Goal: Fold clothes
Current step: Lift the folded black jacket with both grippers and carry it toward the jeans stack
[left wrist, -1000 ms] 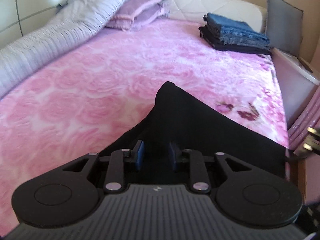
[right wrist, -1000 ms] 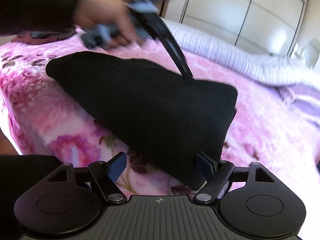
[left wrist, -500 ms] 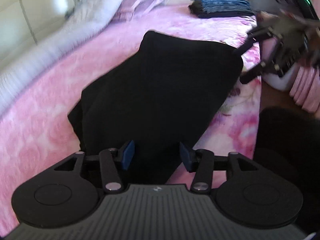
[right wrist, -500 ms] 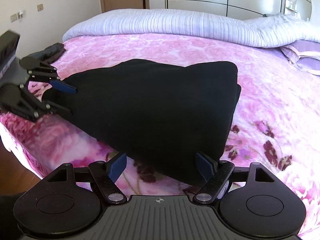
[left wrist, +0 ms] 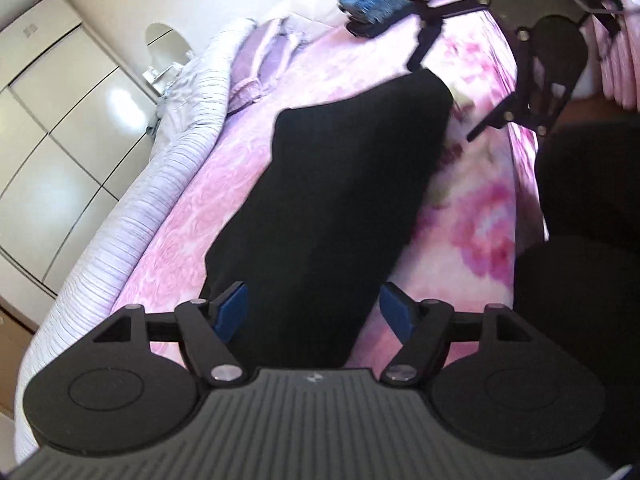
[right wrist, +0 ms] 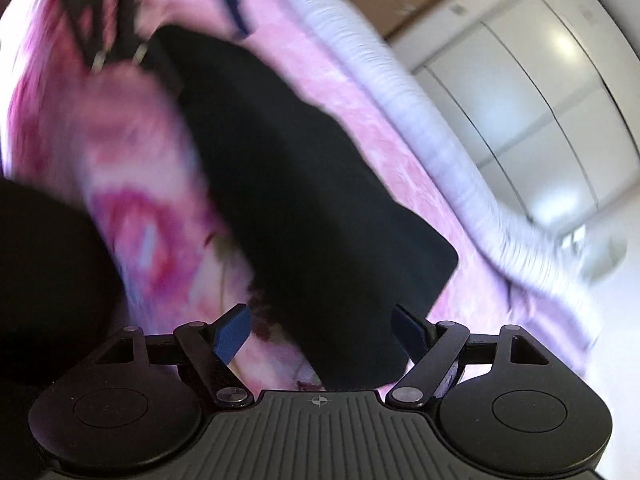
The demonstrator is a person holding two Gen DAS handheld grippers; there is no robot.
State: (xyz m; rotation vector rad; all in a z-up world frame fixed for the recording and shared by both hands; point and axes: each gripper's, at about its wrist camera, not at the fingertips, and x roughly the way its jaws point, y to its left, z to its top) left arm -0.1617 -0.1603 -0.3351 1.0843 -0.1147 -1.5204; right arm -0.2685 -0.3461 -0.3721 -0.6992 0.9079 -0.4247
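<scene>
**Black garment lies folded on pink bed as both tools hover open**

Black fabric, a folded garment [left wrist: 340, 200], lies flat as a long slab on the pink floral bedspread [left wrist: 472, 216], close to the near edge of the bed. The left hand-held gripper [left wrist: 314, 312] hangs over one short end with its blue-padded fingers spread wide and nothing between them; the right hand-held gripper [right wrist: 322, 334] hangs over the opposite end, its fingers equally wide apart and empty. Each tool shows in the other's camera, at the far end of the cloth. A stack of folded dark and blue clothes [left wrist: 384, 0] sits at the head of the bed, beside a rolled striped quilt [left wrist: 132, 216] and lilac pillows [left wrist: 260, 64].

Both views are tilted and the right one is smeared by motion, so how many layers the garment holds cannot be told. The scene fits either a piece awaiting one more fold or a finished one ready to be carried to the stack.

The risks lie in the cloth itself: a pinch that catches only the top layer would peel the fold open, and uneven lifting by the two tools would skew the edges. Lying so near the mattress edge, the garment could also slide off if dragged outward.
</scene>
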